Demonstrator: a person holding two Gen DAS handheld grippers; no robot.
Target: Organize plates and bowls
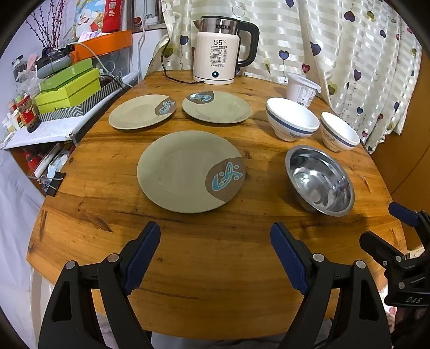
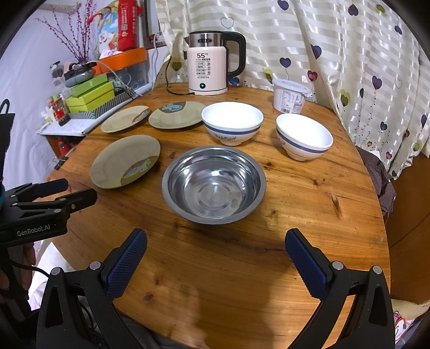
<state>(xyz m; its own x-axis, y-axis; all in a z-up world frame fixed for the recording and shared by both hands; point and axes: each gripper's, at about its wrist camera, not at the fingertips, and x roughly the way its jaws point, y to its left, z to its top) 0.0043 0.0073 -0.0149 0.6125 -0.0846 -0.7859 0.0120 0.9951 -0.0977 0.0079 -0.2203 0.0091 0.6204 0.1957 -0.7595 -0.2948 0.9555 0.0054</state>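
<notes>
The electric kettle [image 1: 217,57] at the back of the table [image 1: 215,268] shows "55°C" in black digits on its cream body; the rows of small print beneath are too small to read. The body of the left claw [image 2: 55,192], seen from the right wrist view, carries "GenRobot.AI" in pale letters. The black frame of the right claw [image 1: 397,214], seen from the left wrist view, bears "DAS". The white tub [image 2: 290,95] has a printed label, and the red package [image 2: 128,25] has a QR code; neither text is legible.
</notes>
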